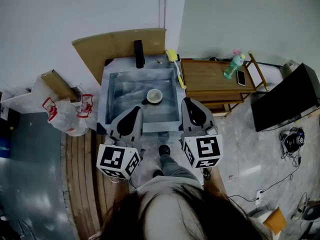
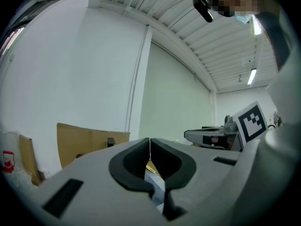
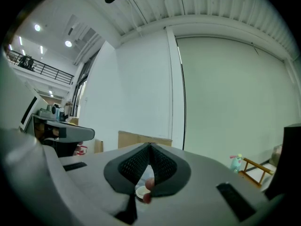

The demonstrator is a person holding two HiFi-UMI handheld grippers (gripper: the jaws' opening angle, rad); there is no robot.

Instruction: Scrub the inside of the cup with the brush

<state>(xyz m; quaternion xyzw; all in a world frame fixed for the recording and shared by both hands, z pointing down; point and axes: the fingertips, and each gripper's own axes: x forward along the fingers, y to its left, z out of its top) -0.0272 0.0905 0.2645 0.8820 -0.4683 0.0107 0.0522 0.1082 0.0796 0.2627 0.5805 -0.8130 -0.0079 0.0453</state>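
Both closed and empty, my left gripper [image 1: 135,109] and right gripper [image 1: 186,101] hover near the sink [image 1: 112,84]. I should open them before reaching for the cup [image 1: 154,96] and brush [image 1: 179,78].

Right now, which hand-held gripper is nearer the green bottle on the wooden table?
Right. The right hand-held gripper is at the sink's right rim, next to the wooden table bearing the green bottle; the left hand-held gripper is farther, toward the sink's left.
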